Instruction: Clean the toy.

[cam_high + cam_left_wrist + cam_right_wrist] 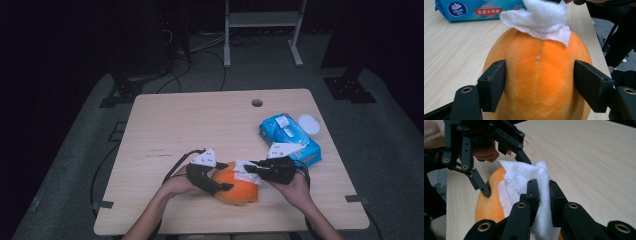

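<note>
Near the table's (pixel 150 130) front edge, the left gripper (pixel 226 186) clamps an orange plush fruit (pixel 539 82) across its soft, yielding flanks, while the right gripper (pixel 543 192), jaws pinched on a limp white wet wipe (pixel 524 176), presses it against the toy's top. Light and squashy, it looks best held by its sides.

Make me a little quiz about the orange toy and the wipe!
1. True or false: the left tongs clamp the orange plush fruit.
2. What do the right tongs pinch? A) white wipe B) blue wipes pack C) a cable
3. Where does the wipe touch the fruit?

Key: 1 true. 2 A. 3 On the end away from the left tongs, draped over it.
</note>
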Available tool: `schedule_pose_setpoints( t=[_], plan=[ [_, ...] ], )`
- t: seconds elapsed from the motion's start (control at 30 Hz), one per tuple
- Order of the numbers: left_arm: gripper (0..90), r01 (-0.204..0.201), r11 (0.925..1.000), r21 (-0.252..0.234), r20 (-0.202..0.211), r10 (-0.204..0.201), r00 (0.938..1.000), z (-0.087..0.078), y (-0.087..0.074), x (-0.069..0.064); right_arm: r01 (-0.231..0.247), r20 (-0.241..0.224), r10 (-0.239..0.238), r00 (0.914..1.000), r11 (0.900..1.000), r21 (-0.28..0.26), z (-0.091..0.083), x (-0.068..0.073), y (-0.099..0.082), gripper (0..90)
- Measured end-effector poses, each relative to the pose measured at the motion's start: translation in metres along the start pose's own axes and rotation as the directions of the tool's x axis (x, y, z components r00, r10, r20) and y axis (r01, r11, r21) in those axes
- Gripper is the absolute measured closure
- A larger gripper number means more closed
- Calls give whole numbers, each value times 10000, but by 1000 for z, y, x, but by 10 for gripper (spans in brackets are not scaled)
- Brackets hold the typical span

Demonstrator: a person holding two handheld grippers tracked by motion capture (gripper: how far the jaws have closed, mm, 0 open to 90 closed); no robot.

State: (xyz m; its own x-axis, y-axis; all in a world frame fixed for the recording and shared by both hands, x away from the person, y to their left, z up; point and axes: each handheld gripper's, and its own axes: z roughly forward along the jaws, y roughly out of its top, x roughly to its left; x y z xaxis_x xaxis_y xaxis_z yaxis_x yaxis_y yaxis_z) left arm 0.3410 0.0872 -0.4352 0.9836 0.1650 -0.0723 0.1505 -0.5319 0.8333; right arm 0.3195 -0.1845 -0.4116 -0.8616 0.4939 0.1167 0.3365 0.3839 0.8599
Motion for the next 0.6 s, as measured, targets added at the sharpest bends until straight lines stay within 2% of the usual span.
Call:
schedule_pose_setpoints(
  t=[0.17,0.3,0.43,0.6],
  plan=[
    [275,64,10000,-35,15,-64,10000,0,0,1,-696,58,695,9976,9976,68,-5,-14,-18,807],
    [268,-15,10000,-40,43,16,10000,2,3,-2,-1110,-30,1112,9938,9932,337,-11,-16,-31,806],
    [257,-171,9997,151,-118,172,9998,4,7,-6,-939,34,938,9956,9951,295,-16,-12,-29,807],
    [256,-317,9989,335,-335,329,9989,5,12,-11,-413,-347,413,9985,9991,-11,-10,0,-9,808]
  ],
)
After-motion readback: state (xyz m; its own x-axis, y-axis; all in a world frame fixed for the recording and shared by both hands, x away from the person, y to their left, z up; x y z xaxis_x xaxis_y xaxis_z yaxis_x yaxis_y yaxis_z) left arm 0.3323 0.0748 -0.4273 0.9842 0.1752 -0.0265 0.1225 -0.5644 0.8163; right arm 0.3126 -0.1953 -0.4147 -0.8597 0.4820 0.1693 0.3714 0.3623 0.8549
